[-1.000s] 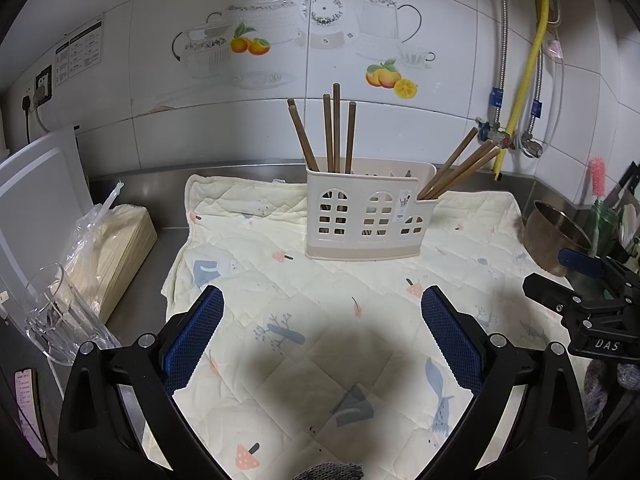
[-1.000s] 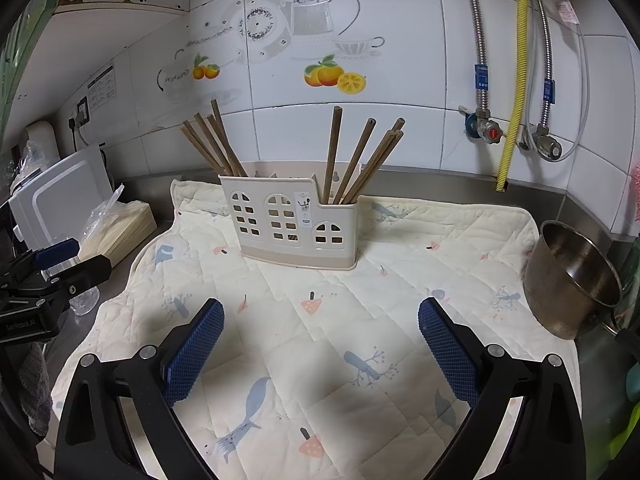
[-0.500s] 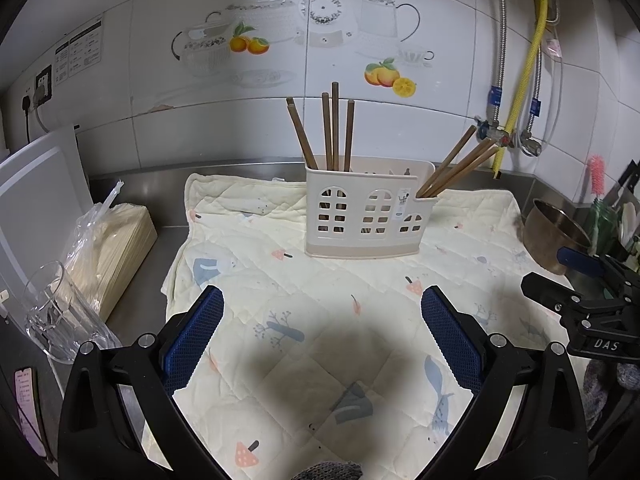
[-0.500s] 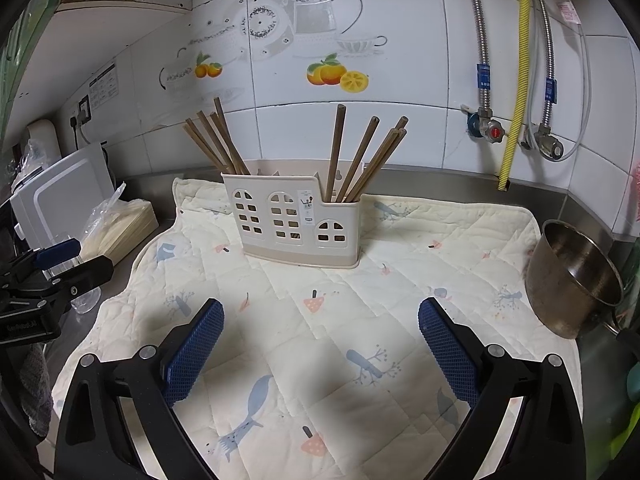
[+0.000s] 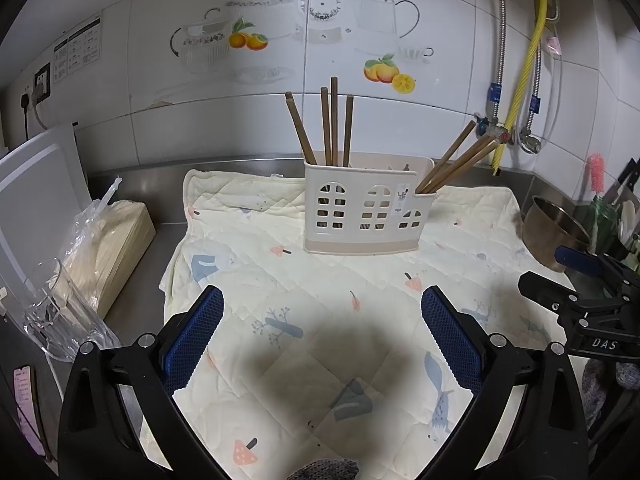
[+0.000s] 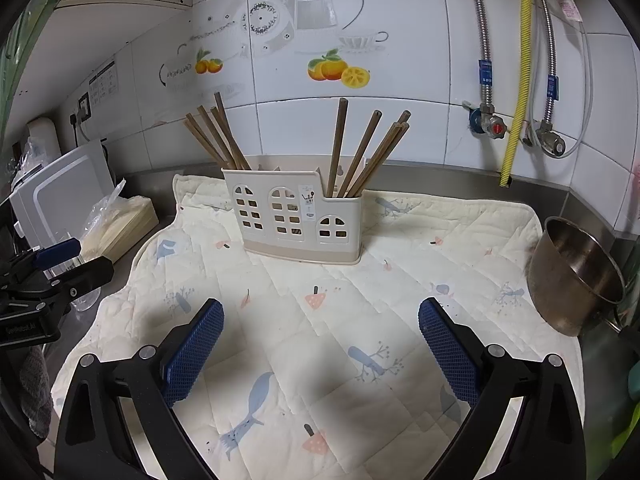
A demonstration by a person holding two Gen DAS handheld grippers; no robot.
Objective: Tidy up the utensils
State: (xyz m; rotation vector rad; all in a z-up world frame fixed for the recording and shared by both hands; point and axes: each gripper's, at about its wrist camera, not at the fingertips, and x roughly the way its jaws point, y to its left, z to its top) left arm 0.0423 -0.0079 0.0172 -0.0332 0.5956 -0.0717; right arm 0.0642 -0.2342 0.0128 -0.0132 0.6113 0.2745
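Now both tongs hang low over the quilted mat [image 6: 320, 344], and each one points toward the tiled wall. The left tongs [image 5: 322, 340] are spread wide with nothing between the blue pads, and the right tongs [image 6: 320, 344] are spread wide in the same way. From the left wrist view, the right tongs show at the right side; from the right wrist view, the left tongs [image 6: 48, 276] show at the left side.

Ahead of both tongs stands the utensil holder [image 6: 298, 220], a cream plastic box with small arched window holes and a lower step on one end. Brown wooden chopsticks [image 6: 360, 156] lean in this low end, and another bunch [image 5: 332, 124] stands in the tall end. The mat is soft and pale yellow, with printed mushrooms and birds.

Between the tongs and the holder the mat lies bare. Right of the right tongs, a round steel bowl [image 6: 576, 276] sits at the mat's edge. Left of the left tongs stands a clear glass cup [image 5: 60, 312], with a bagged pale bundle [image 5: 108, 240] beyond it.
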